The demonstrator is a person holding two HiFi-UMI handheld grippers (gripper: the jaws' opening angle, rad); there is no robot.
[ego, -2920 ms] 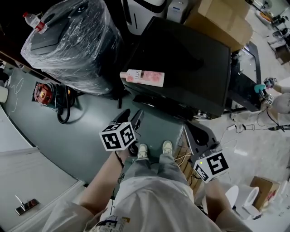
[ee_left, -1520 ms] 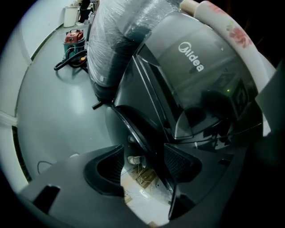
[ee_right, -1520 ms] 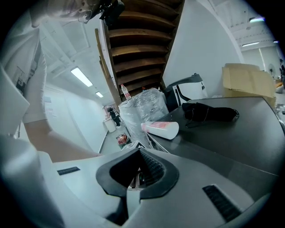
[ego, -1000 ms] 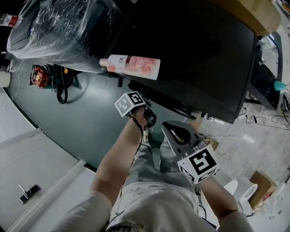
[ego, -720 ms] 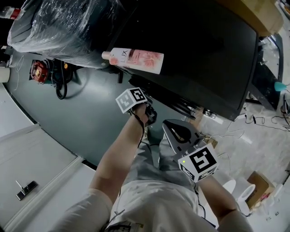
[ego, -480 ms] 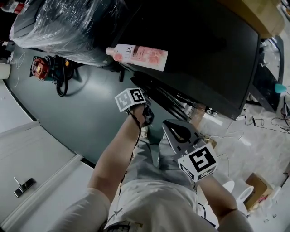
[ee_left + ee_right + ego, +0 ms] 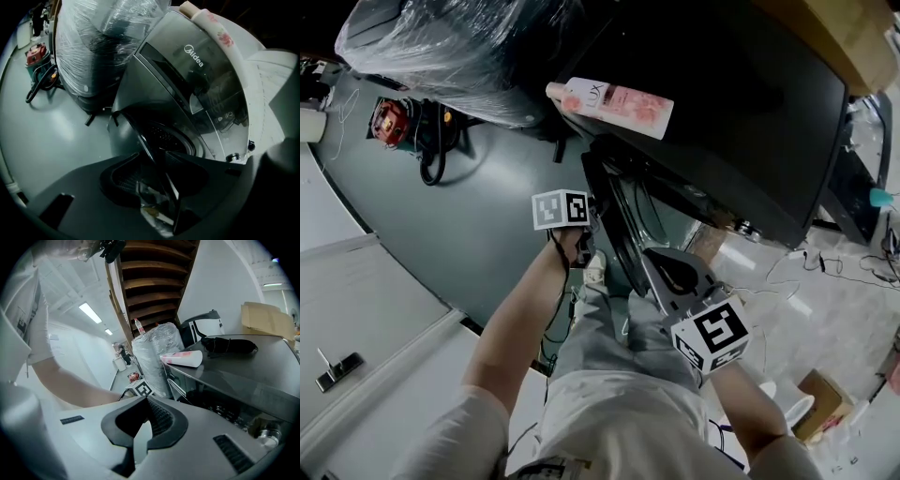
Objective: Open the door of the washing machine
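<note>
Grey-green floor [image 7: 487, 234] spreads beneath a dark washing machine [image 7: 741, 122], which stands beside a bulky plastic-wrapped bundle [image 7: 459, 47]. A pink bottle [image 7: 619, 97] lies on its side on the machine's top, near the front edge. The door [image 7: 623, 234] is swung partly out from the machine's front, and the drum opening [image 7: 164, 136] shows behind it. The left claw [image 7: 157, 161] straddles the door's rim, its jaws closing with the rim between them. The right claw [image 7: 145, 420] hangs just beside the door on its right with its jaws slightly apart, holding nothing.
</note>
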